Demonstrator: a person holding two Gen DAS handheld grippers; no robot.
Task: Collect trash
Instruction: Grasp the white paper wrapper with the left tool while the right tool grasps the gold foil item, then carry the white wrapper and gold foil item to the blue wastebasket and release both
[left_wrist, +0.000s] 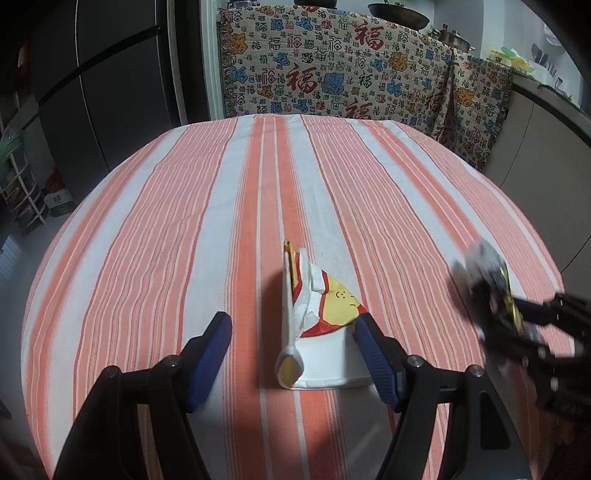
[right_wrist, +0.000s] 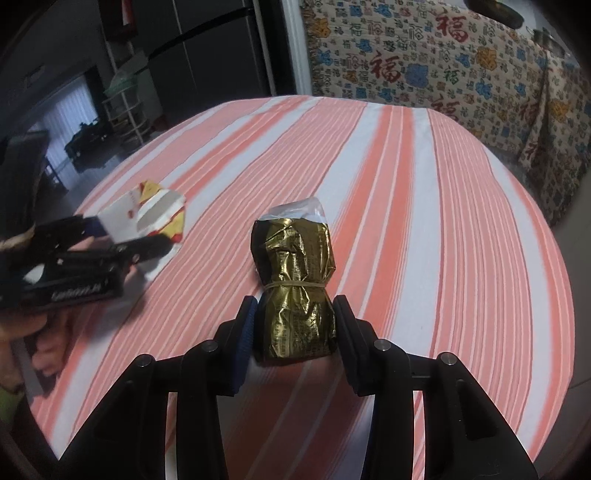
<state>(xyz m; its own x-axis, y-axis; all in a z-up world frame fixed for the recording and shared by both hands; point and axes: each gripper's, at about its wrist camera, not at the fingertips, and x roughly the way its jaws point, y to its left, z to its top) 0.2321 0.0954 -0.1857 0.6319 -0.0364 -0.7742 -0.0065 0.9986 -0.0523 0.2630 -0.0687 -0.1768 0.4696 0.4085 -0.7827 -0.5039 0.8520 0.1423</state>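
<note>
The bench (left_wrist: 166, 221) carries an orange-and-white striped cloth. The left hand-held gripper (left_wrist: 293, 332) is spread wide, its 2 fingers flanking a torn white, red and yellow wrapper (left_wrist: 317, 317) that lies flat on the cloth at mid-bench; the right finger touches the wrapper edge. The right hand-held gripper (right_wrist: 293, 317) clamps a crumpled gold foil packet (right_wrist: 295, 277), bound by 1 rubber band (right_wrist: 295, 284), near the bench's right side.

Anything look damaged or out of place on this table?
Only the trash itself: a torn, crumpled red-and-yellow wrapper lying between the open left gripper, and a crinkled gold foil packet, rubber-banded, between the right gripper.
</note>
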